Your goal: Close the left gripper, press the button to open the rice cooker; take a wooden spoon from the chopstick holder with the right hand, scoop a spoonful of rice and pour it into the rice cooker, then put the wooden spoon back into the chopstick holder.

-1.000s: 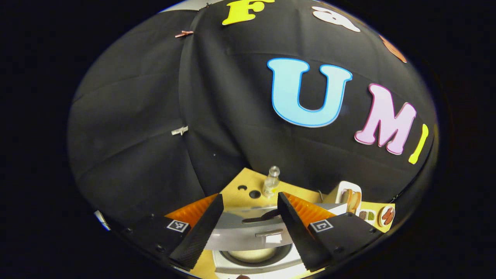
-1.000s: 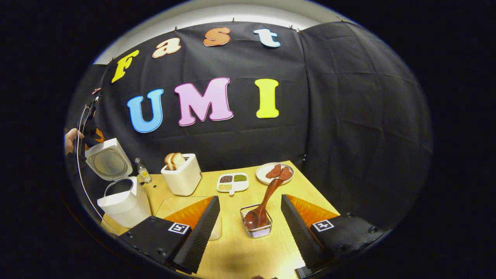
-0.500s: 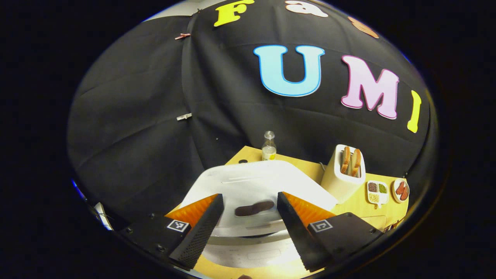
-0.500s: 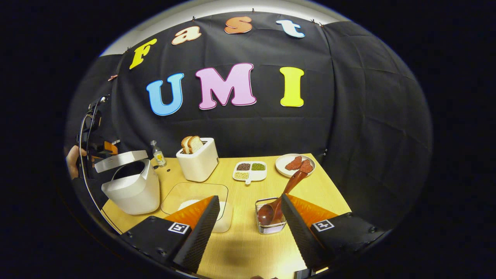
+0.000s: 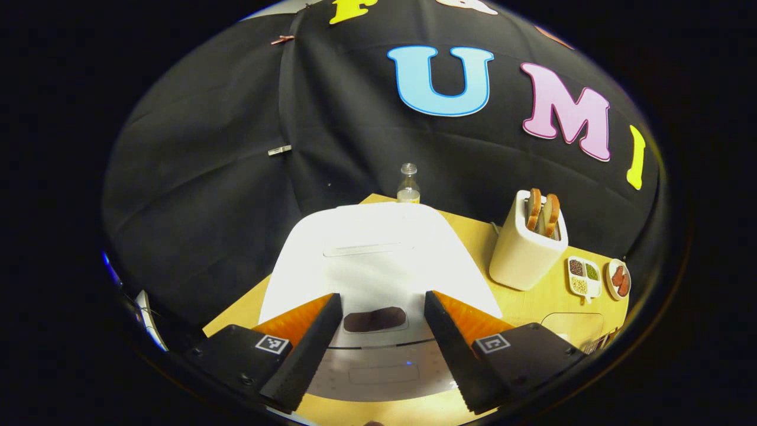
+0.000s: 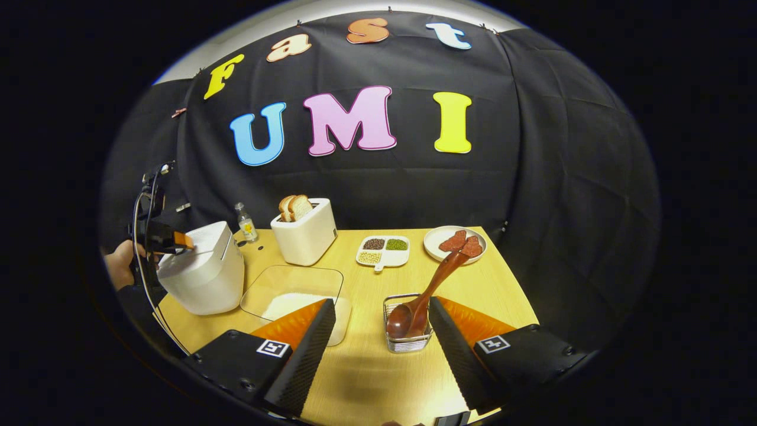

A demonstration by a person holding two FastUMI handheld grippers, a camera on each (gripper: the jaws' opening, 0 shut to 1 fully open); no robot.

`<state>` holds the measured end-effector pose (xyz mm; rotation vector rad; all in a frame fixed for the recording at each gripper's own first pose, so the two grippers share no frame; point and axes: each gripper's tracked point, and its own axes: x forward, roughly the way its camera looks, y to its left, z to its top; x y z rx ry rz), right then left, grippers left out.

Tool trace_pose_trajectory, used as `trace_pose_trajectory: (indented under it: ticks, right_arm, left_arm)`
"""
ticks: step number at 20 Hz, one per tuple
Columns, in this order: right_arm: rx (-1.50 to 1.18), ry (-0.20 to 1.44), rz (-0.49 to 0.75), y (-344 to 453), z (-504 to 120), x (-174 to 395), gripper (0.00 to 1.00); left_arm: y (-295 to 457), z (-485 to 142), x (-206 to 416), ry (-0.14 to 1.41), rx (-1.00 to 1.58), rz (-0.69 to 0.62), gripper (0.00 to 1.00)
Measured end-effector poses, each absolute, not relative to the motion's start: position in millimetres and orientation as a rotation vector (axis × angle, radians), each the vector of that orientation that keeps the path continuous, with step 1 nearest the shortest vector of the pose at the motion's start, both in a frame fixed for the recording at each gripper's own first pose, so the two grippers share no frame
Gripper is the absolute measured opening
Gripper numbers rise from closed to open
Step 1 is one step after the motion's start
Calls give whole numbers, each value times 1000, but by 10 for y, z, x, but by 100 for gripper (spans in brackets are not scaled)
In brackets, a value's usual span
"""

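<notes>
Overhead, the left gripper [image 5: 378, 349] hangs above the closed rice cooker [image 5: 378, 260], fingers [image 5: 304, 349] spread apart.

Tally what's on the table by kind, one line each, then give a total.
Rice cooker: 1
Toaster: 1
Bottle: 1
Clear rice tray: 1
Divided dish: 1
Plate: 1
Chopstick holder: 1
Wooden spoon: 1
Total: 8

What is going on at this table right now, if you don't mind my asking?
A person holds tongs in each hand. The left tongs hang open over the closed rice cooker. The right tongs, also open, sit just short of the wire holder, where the wooden spoon rests untouched.
</notes>
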<state>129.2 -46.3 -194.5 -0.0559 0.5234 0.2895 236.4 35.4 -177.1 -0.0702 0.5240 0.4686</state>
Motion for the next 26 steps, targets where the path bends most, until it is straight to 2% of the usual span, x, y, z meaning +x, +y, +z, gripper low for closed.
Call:
trace_pose_trajectory:
  ticks: [6, 11, 18, 26]
  right_arm:
    - [-80, 534, 300, -715, -2042, 1335, 99]
    - [-69, 501, 284, -735, -1906, 1249, 99]
    - [-89, 397, 225, -605, -1368, 1027, 99]
    - [-51, 200, 158, -353, -414, 558, 98]
  left_arm:
    - [335, -1806, 2402, 508, -105, 497, 100]
    - [264, -1787, 2311, 524, -63, 420, 100]
    - [142, -887, 1615, 267, -85, 337, 96]
    - [-321, -163, 499, 67, 5, 144, 95]
